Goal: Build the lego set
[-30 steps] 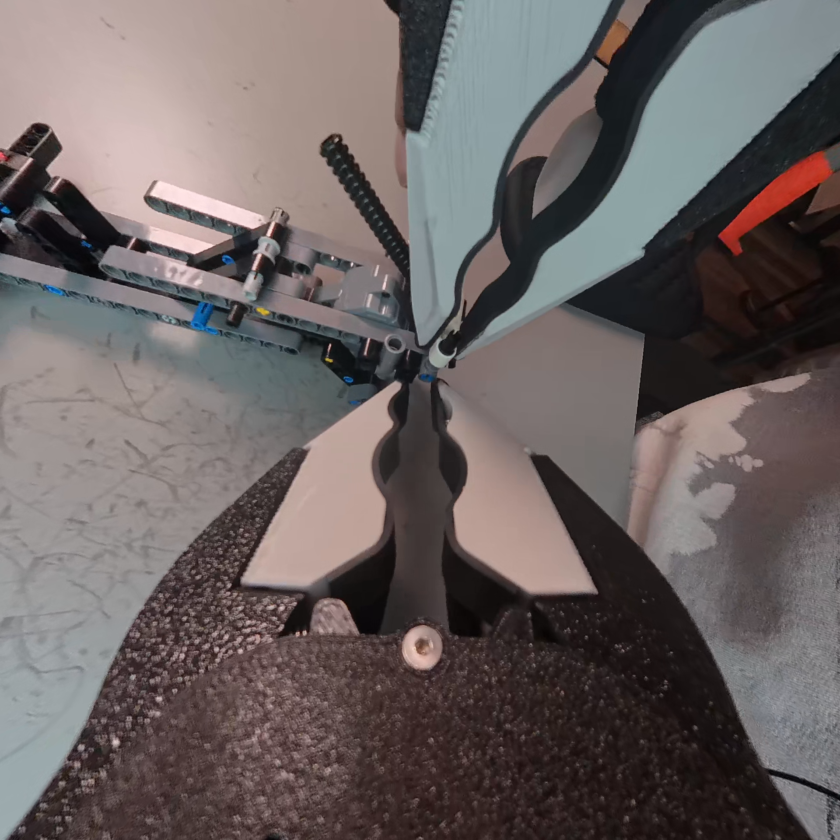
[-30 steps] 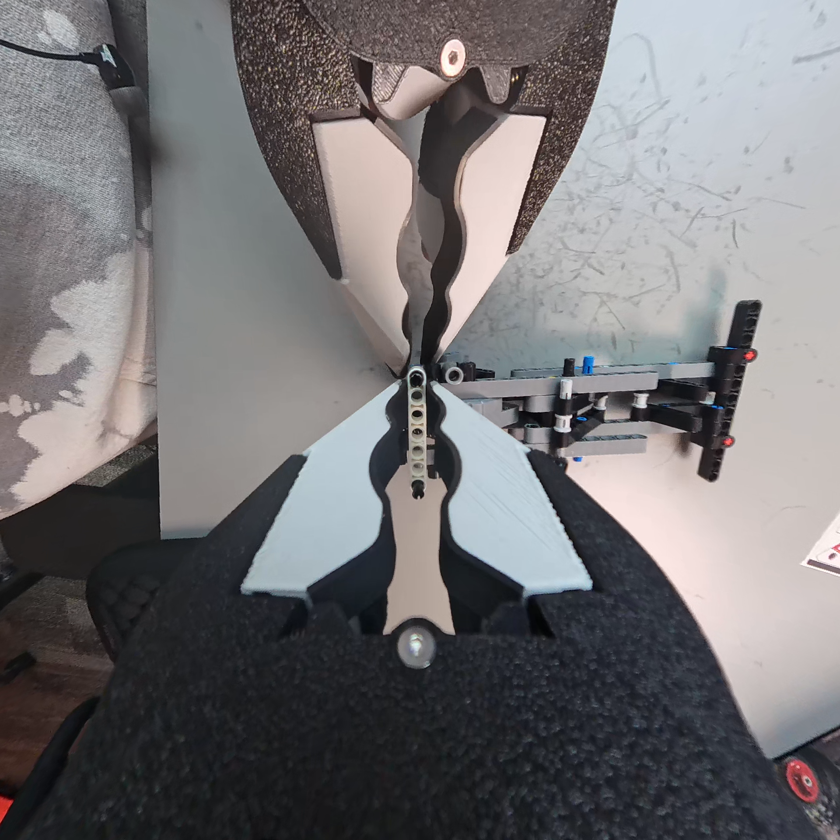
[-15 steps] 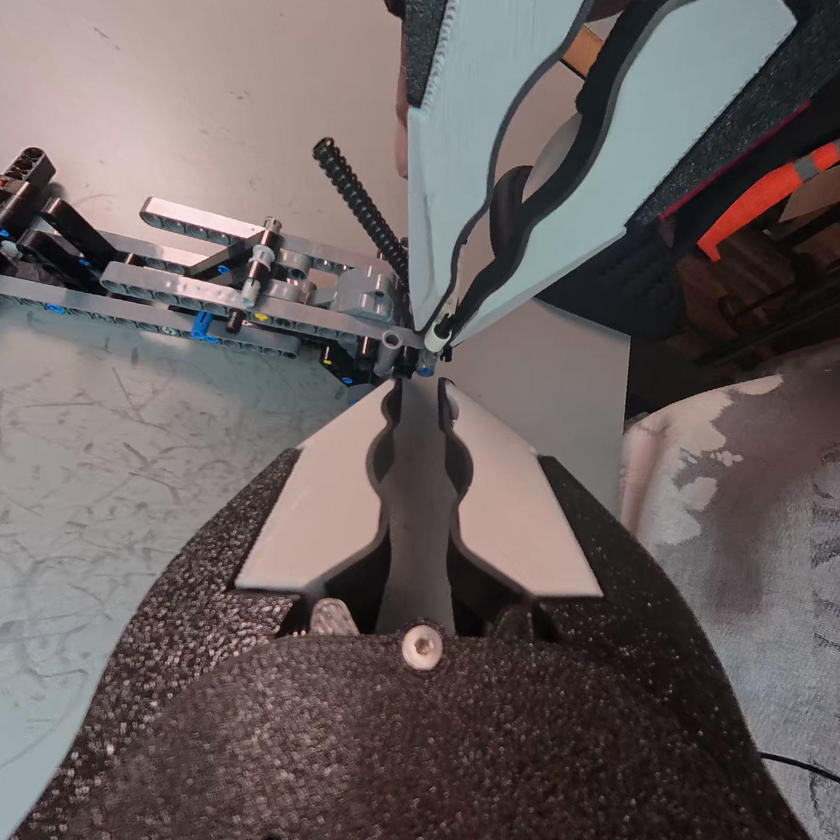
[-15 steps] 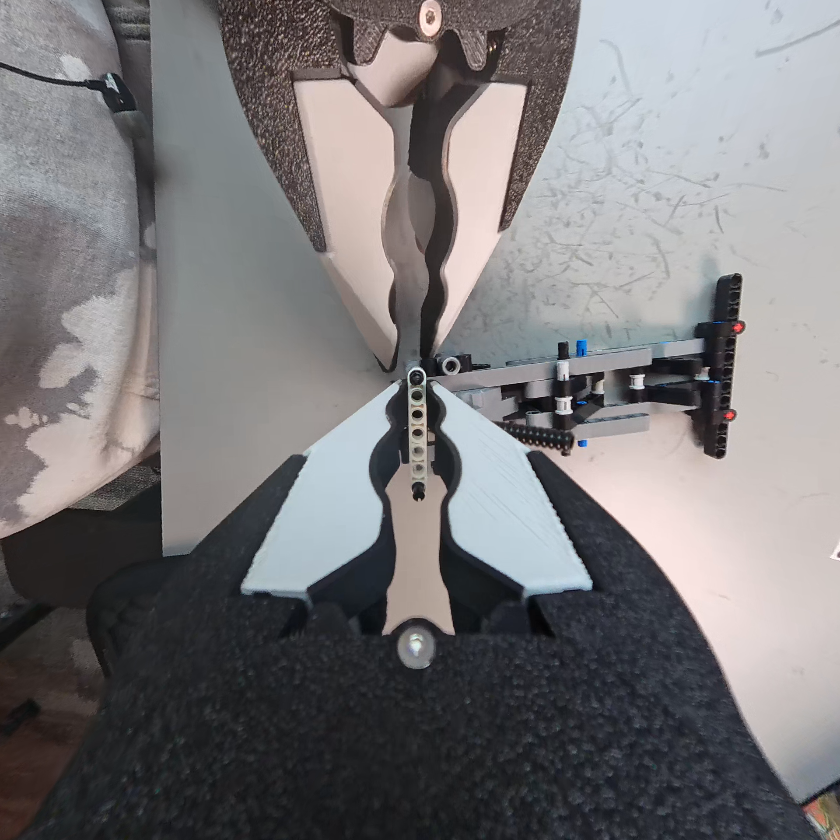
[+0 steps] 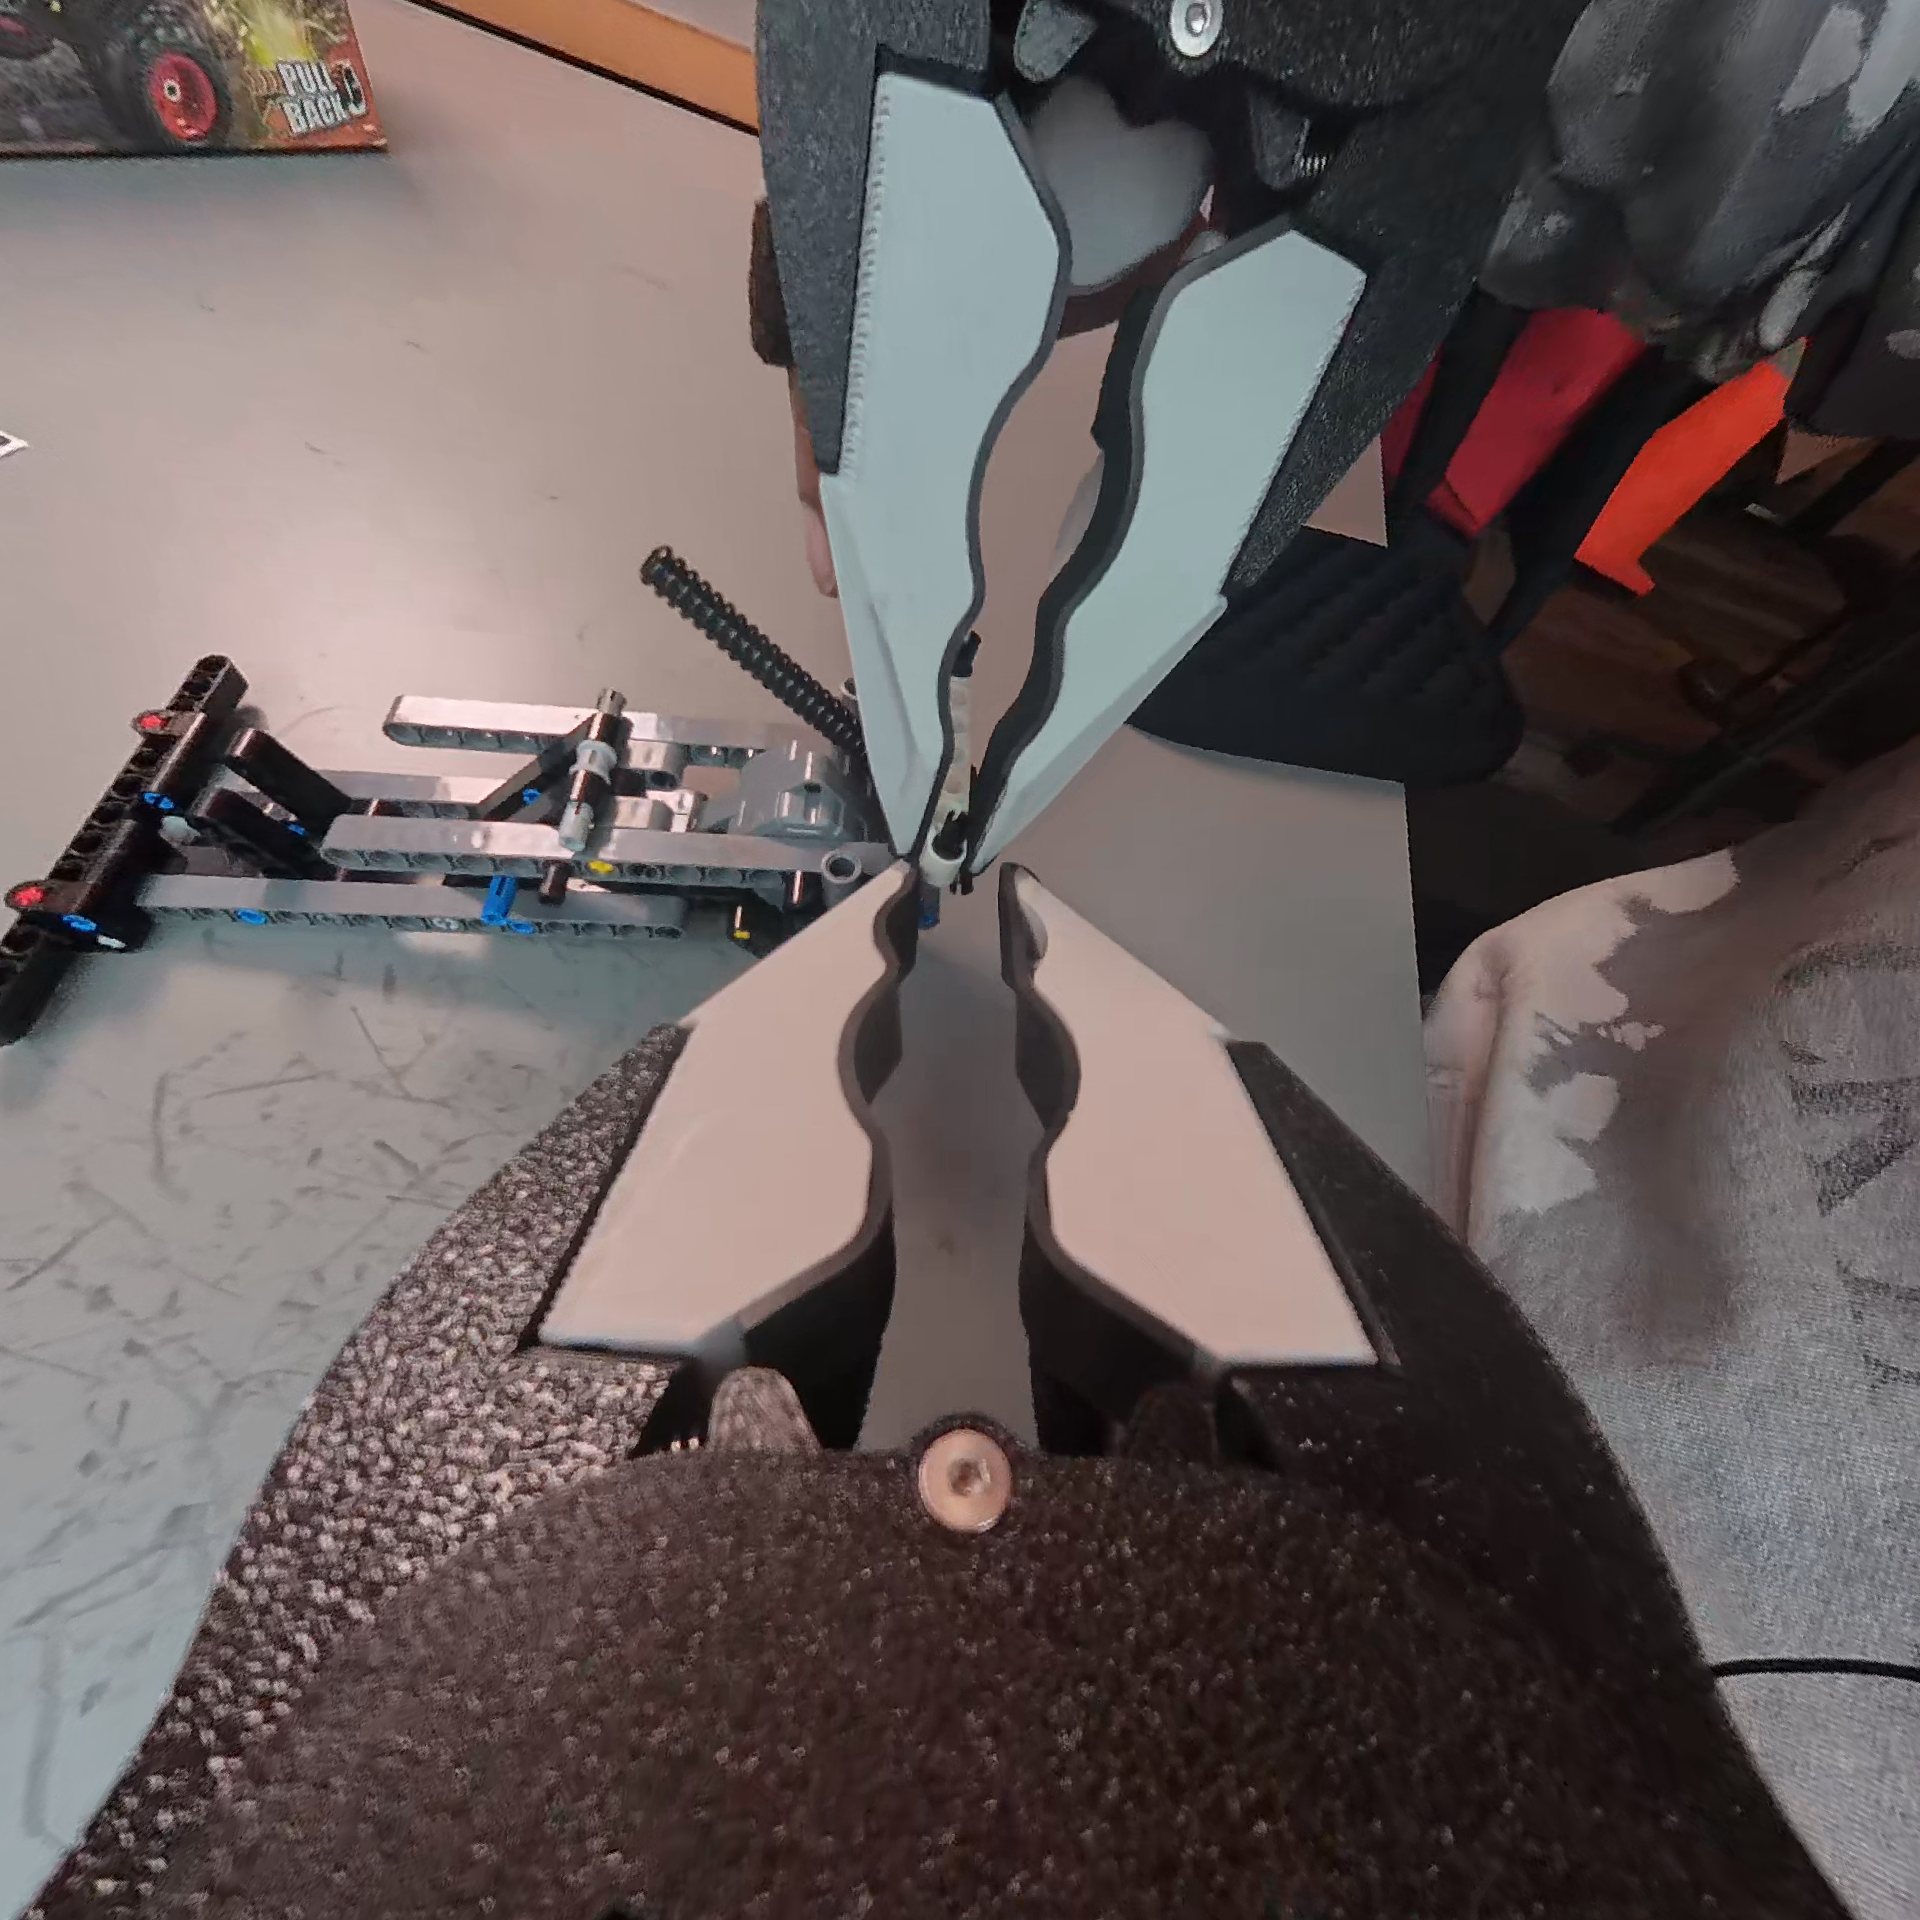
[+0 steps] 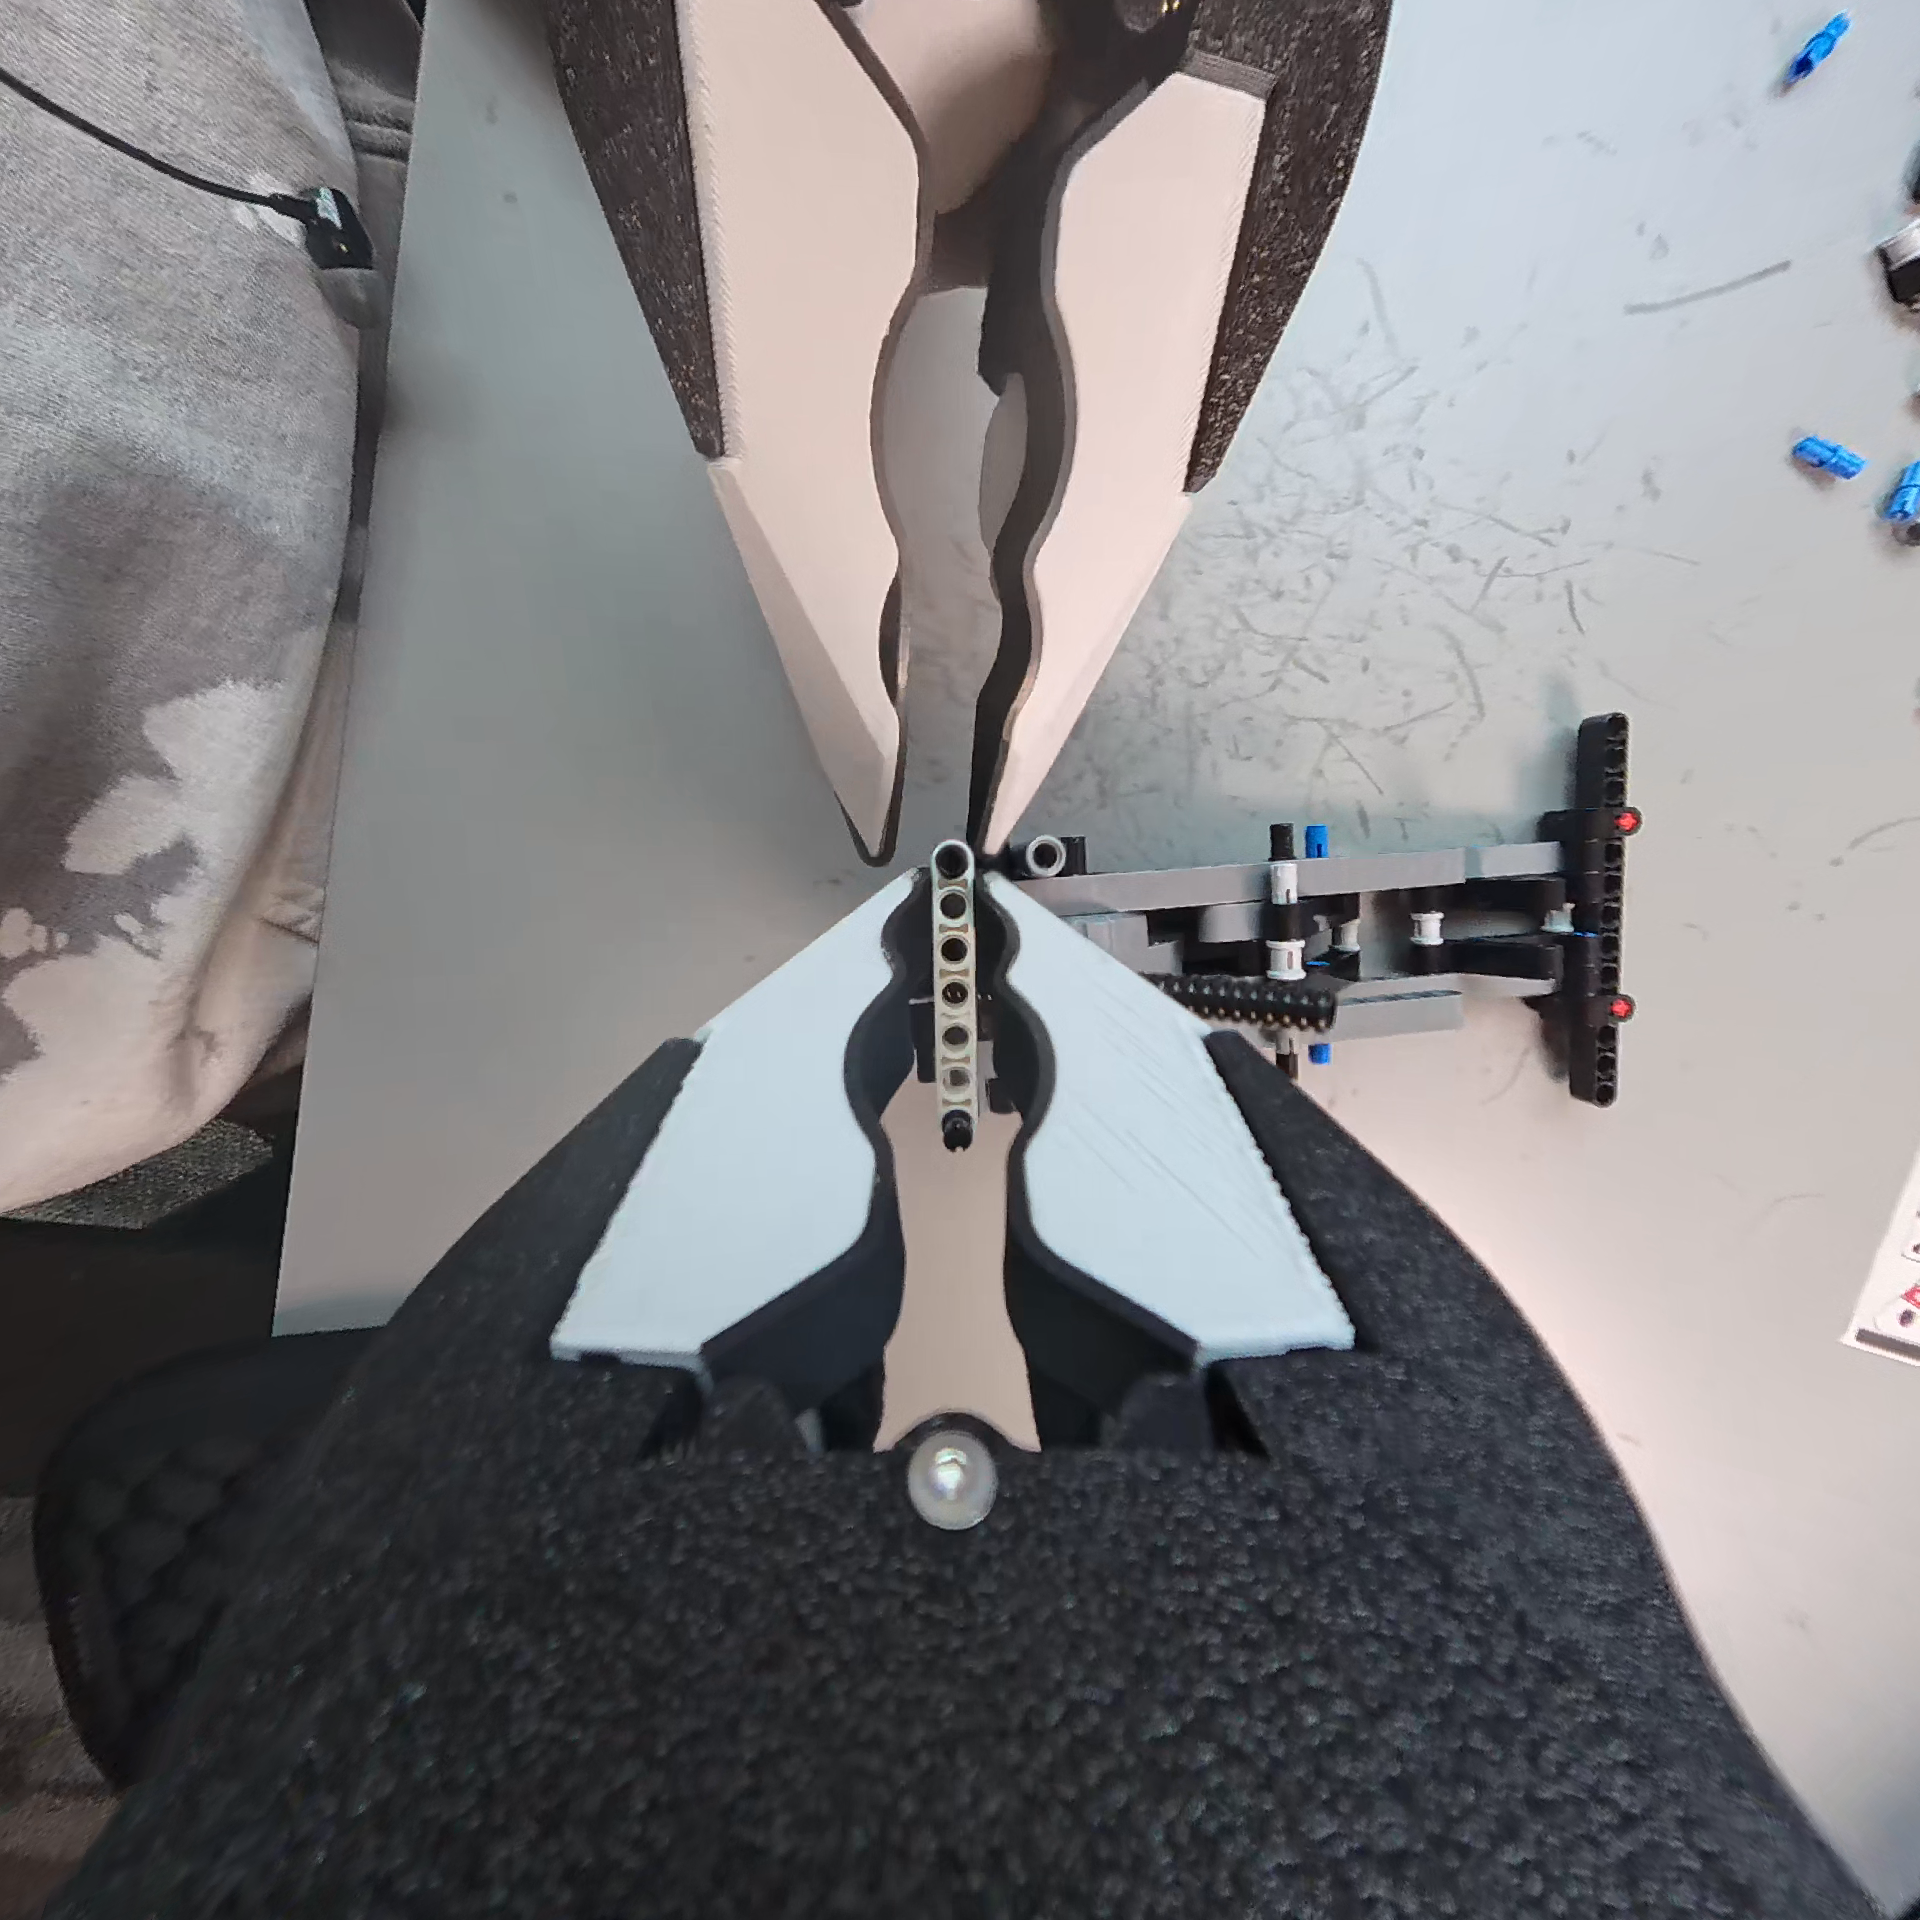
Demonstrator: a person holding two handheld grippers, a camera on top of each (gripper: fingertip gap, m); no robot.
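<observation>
Table: pale, scratched table [image 5: 312, 416] with the set's printed box [image 5: 187, 73] now showing at its far corner. It was out of the left wrist view half a second ago, so that camera has drawn back and up.
Left gripper: left gripper [image 5: 956, 883] has its fingers a little spread. The gap at the tips is wider than a second ago, and nothing is clearly clamped. One tip is just beside the frame's near end, though I cannot tell if they touch.
Right gripper: right gripper [image 6: 954, 878] stays pressed onto the beam, tip to tip with the left one.
Frame: long grey frame [image 5: 499, 842] lies flat on the table, its black crossbar [image 6: 1600, 914] at the far end. It has turned a little, as the black ribbed rod [image 5: 748, 644] was hidden from the right wrist view a second ago.
Beam: pale holed beam [image 6: 954, 987] runs lengthwise between the right fingers, with its front end at the frame's near end. It does not look joined yet.
Pins: loose blue pins [image 6: 1829, 457] lie well apart from the frame.
Meaning: the left gripper seems to have eased its hold on the frame, so the frame may slide when the beam is pushed on unless it is steadied again.
</observation>
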